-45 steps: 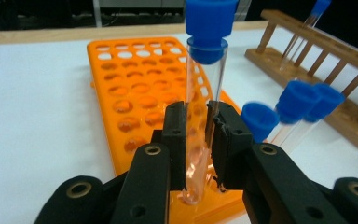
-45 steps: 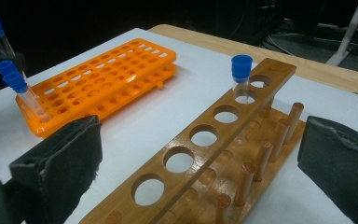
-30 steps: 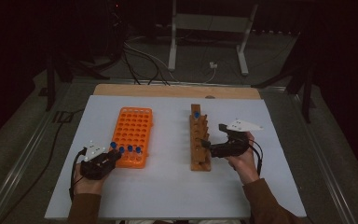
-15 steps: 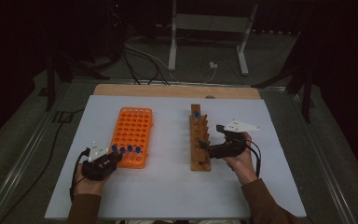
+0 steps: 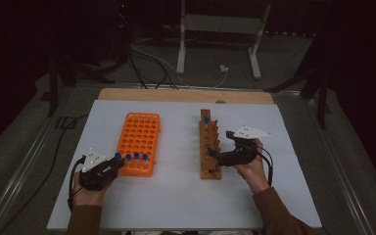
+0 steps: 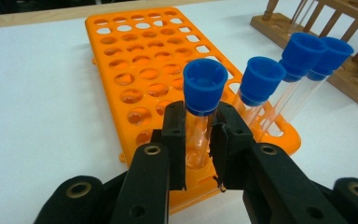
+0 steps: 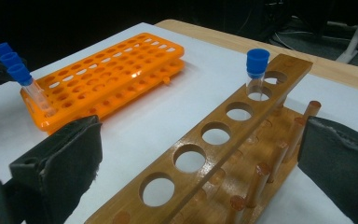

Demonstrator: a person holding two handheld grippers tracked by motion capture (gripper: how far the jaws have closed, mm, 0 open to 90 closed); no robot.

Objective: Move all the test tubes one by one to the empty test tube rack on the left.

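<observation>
An orange tube rack (image 5: 139,132) lies left of centre on the white table. Several blue-capped glass tubes stand in its near row. My left gripper (image 5: 116,162) is at the rack's near left corner, shut on the leftmost tube (image 6: 204,88) just below its cap; that tube stands upright in its hole. The other tubes (image 6: 261,81) stand beside it. A wooden rack (image 5: 208,147) right of centre holds one blue-capped tube (image 7: 256,65) in its far hole. My right gripper (image 5: 220,144) stands open, its jaws on either side of the wooden rack's near end (image 7: 186,158).
The wooden table edge (image 5: 186,94) runs along the back of the white top. Behind it are a metal stand (image 5: 215,44) and cables on the floor. A hand and sleeve (image 5: 269,200) come in at the bottom right.
</observation>
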